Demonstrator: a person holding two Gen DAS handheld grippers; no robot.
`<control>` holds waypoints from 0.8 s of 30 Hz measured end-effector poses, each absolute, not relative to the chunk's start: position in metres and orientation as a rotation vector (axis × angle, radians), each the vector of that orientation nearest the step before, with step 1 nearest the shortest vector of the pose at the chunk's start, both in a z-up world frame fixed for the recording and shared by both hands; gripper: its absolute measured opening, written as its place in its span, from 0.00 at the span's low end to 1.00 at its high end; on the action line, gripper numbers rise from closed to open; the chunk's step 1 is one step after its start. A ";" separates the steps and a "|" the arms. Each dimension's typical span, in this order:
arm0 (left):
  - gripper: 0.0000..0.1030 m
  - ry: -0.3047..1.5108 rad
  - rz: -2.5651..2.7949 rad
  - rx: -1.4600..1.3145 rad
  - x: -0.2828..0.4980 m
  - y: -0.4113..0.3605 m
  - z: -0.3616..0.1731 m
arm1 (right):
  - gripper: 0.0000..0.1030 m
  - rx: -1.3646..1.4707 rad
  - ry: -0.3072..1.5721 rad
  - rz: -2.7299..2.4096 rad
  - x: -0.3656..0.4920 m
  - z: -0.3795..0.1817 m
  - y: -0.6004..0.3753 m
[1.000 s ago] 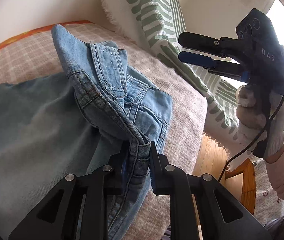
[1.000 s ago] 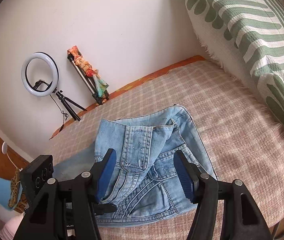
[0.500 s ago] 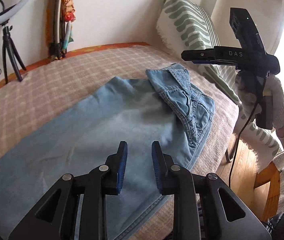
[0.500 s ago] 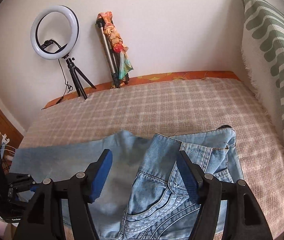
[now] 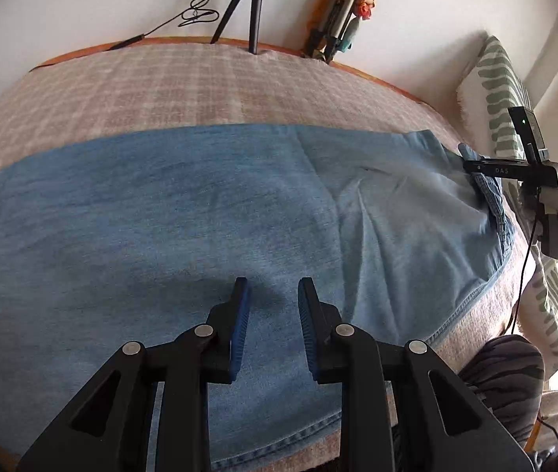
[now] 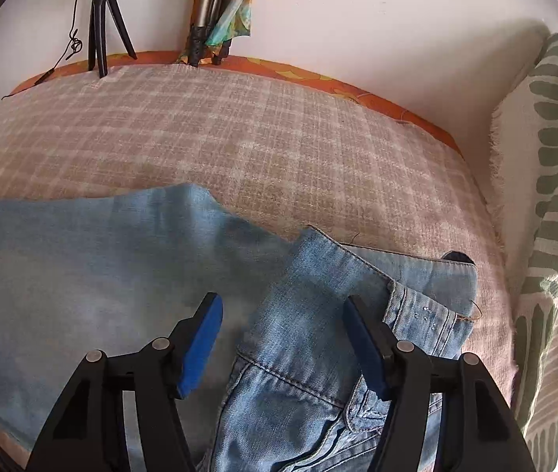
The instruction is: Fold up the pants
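- The jeans (image 5: pixel 184 212) lie spread lengthwise across the bed (image 6: pixel 239 129), with the waistband (image 6: pixel 416 295) bunched at the end nearest the striped pillow (image 6: pixel 554 181).
- The left gripper (image 5: pixel 271 314) hovers over the jeans' mid-leg, released, with a narrow gap and nothing between its fingers.
- The right gripper (image 6: pixel 282 338) hangs above the waistband; its jaws have just been closing, yet they stand apart with denim below them, not pinched.
- Risk: closing here may catch only the top layer of the rumpled waistband, so the fold drags crooked.
- Risk: the long crease (image 5: pixel 369 232) beside the waistband could be folded in if not smoothed first.
- Risk: the jeans' near hem (image 5: pixel 452 310) sits at the bed's edge; a pull could slide them off.
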State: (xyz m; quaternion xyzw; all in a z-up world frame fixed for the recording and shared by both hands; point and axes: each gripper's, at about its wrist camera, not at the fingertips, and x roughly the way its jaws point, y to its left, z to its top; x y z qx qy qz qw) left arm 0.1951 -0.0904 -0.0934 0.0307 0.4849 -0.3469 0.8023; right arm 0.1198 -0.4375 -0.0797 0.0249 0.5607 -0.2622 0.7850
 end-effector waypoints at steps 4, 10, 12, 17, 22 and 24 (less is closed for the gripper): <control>0.22 1.030 -0.749 0.017 0.194 -0.076 -0.097 | 0.11 0.196 1.186 -0.546 0.096 -0.085 -0.457; 0.22 1.011 -0.752 0.034 0.191 -0.074 -0.097 | 0.02 0.460 0.932 -0.535 0.004 -0.048 -0.488; 0.22 1.011 -0.751 0.026 0.191 -0.074 -0.097 | 0.02 0.513 0.849 -0.544 -0.033 -0.036 -0.495; 0.22 1.011 -0.745 0.009 0.192 -0.072 -0.099 | 0.05 0.662 0.777 -0.543 -0.105 -0.045 -0.510; 0.22 1.014 -0.734 0.023 0.192 -0.073 -0.098 | 0.55 0.769 0.728 -0.500 -0.130 -0.067 -0.524; 0.22 1.021 -0.731 0.016 0.193 -0.073 -0.098 | 0.58 0.838 0.695 -0.499 -0.135 -0.075 -0.533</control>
